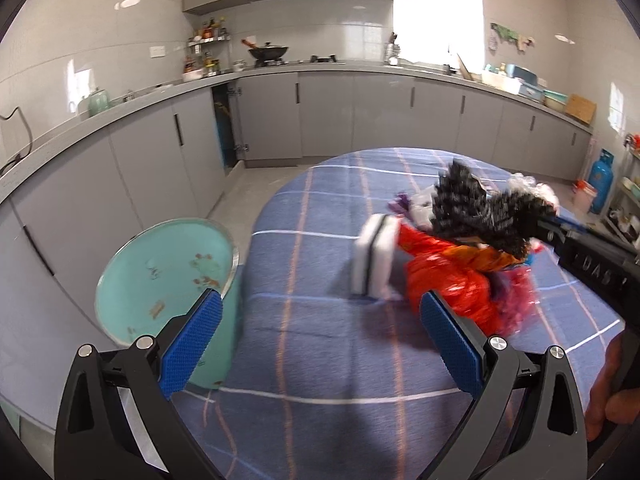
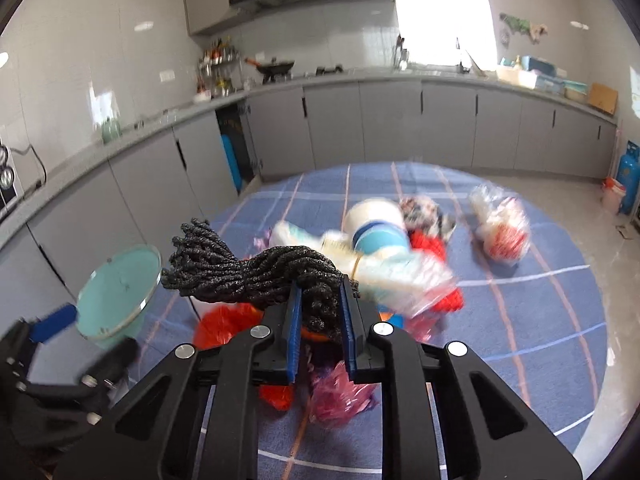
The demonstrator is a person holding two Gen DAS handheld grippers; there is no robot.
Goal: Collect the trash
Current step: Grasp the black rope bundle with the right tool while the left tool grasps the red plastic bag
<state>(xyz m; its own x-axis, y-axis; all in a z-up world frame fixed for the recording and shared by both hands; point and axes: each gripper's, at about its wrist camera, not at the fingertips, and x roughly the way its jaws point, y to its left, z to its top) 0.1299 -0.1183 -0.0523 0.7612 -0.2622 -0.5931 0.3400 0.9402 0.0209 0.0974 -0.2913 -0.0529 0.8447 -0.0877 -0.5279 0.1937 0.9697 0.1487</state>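
Right gripper (image 2: pixel 320 320) clamps black cord bundle (image 2: pixel 256 272); left gripper (image 1: pixel 320 340) gapes wide, empty; carriage should clear table litter and release squarely above teal bin (image 2: pixel 120 292).

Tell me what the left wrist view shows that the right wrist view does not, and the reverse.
Only the left wrist view shows the white rectangular sponge block standing on the cloth.

Only the right wrist view shows the white and red crumpled plastic wrapper lying apart from the pile, and the right gripper clamped on the rope.

Both show the black knotted rope bundle, the mint green round trash bin, the red crinkled plastic bag and the blue plaid tablecloth.
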